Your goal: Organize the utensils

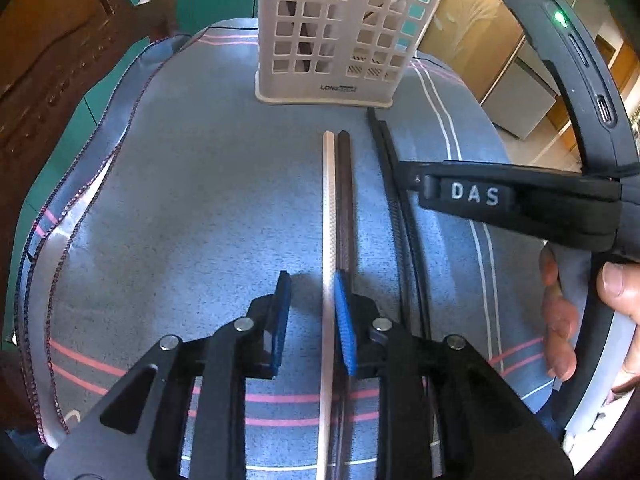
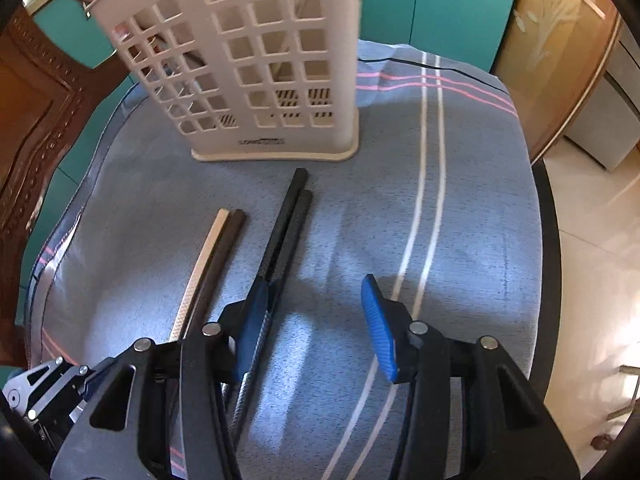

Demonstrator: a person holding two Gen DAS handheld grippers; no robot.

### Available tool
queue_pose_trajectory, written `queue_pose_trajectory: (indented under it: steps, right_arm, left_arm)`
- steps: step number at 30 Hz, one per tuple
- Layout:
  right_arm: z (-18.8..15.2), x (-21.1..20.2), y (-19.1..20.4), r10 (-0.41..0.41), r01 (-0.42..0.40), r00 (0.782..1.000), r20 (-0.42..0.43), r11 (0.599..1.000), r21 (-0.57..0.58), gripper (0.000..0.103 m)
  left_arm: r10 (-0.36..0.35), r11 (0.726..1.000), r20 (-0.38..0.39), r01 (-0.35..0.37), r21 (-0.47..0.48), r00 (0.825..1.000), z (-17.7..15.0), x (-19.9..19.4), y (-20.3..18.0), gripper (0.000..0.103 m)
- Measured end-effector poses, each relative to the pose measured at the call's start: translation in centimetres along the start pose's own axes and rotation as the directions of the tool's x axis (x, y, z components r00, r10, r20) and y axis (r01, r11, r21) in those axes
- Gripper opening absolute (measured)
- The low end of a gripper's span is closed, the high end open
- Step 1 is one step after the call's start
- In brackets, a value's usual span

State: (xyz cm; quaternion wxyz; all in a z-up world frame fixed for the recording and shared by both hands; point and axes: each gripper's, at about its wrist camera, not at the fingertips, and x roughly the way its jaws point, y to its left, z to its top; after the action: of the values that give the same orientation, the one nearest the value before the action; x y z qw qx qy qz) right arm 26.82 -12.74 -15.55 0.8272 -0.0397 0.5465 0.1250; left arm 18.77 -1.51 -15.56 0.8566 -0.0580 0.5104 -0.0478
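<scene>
Two pairs of chopsticks: lie side by side on the blue striped cloth (image 1: 180, 200), tips aimed at the holder, likely lined up for an easy lengthwise pick.
Pale and brown pair: the white chopstick (image 1: 329, 220) touches the brown chopstick (image 1: 346, 200).
Black pair: the black chopsticks (image 2: 286, 220) lie just to the right, near the holder's base.
Holder: the beige slotted utensil holder (image 1: 340, 32) stands upright at the far end of the cloth, some utensils already inside.
Left gripper (image 1: 312, 320): partly open, straddling the white chopstick; only its right pad is against the stick, nothing gripped.
Right gripper (image 2: 316, 328): half open, its left pad beside the black pair, holding nothing.
Hand (image 1: 580, 312): holds the right gripper's handle.
</scene>
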Motion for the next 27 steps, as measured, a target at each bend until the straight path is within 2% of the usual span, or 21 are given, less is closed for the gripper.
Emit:
queue_pose_trajectory:
  steps: [5,7,11,18,22,27]
  right_arm:
    - [-0.7,0.0,1.4,-0.058,0.057,0.998,-0.011,0.997,-0.047,0.048]
    - [-0.9,-0.1,1.3,-0.047,0.047,0.999,-0.013,0.998,-0.040,0.048]
    - [-0.8,-0.2,0.2,-0.045,0.045,0.999,-0.016,0.999,-0.008,0.048]
    - [-0.5,0.2,-1.1,-0.080,0.080,0.997,-0.013,0.997,0.004,0.048]
    - [-0.4,0.3,-1.1,-0.079,0.079,0.997,-0.006,0.997,0.012,0.048]
    - [1.1,0.4,-1.7,-0.071,0.070,0.997,0.021,0.997,0.044,0.048]
  left_arm:
    - [0.051,0.997,0.007,-0.052,0.055,0.999,-0.2,0.1,-1.0,0.025]
    - [0.042,0.999,0.004,-0.042,0.032,0.999,0.0,0.1,-0.7,0.024]
    - [0.052,0.998,-0.002,-0.052,-0.018,0.999,0.2,0.1,0.3,0.011]
    - [0.040,0.999,-0.039,-0.041,-0.035,0.998,0.4,0.0,1.1,0.011]
    - [0.066,0.998,-0.026,-0.066,0.002,0.997,2.7,1.5,0.6,0.013]
    - [0.096,0.995,-0.020,-0.095,0.038,0.995,5.4,2.9,0.4,0.013]
